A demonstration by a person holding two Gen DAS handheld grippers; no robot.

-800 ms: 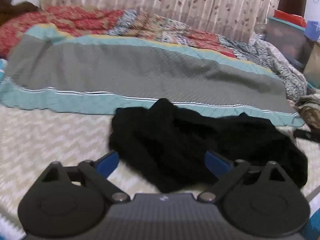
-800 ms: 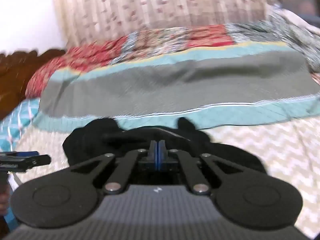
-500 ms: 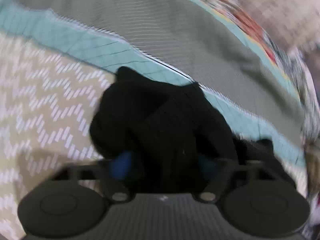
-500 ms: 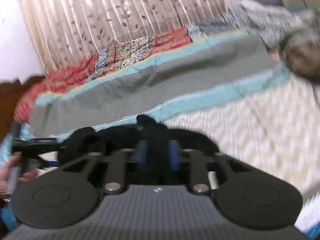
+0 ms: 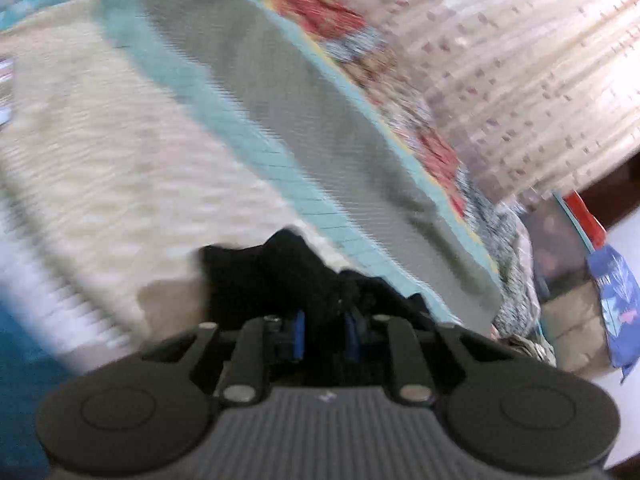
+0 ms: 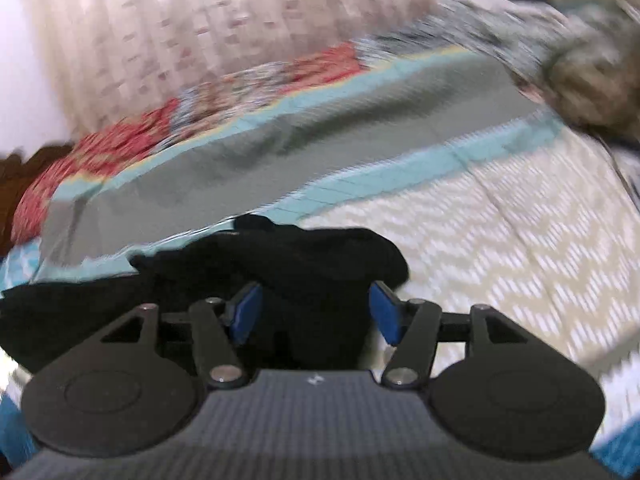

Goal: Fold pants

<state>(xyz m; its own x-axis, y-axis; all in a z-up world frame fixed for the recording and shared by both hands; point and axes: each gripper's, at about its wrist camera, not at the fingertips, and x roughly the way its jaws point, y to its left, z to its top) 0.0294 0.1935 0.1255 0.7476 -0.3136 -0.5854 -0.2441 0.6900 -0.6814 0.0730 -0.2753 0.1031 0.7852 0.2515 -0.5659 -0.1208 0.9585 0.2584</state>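
The black pants [image 5: 272, 276] lie crumpled on the cream zigzag bedspread [image 5: 120, 160]. My left gripper [image 5: 322, 334] is shut on a bunch of their fabric, its blue pads close together with black cloth pinched between them. In the right wrist view the pants [image 6: 320, 256] spread out to the left across the bedspread [image 6: 500, 240]. My right gripper [image 6: 314, 312] is open, its blue pads [image 6: 244, 312] standing wide apart with a hump of the black cloth lying between them. Both views are blurred by motion.
A grey blanket with a teal border [image 5: 320, 128] lies folded behind the pants, with a red patterned quilt and a curtain [image 5: 520, 60] beyond. A blue bag [image 5: 616, 292] and boxes stand at the bed's right side. A grey-brown bundle [image 6: 592, 80] sits at the far right.
My left gripper went from wide open to shut on the pants, and its view has tilted. My right gripper went from shut to open over the black cloth.
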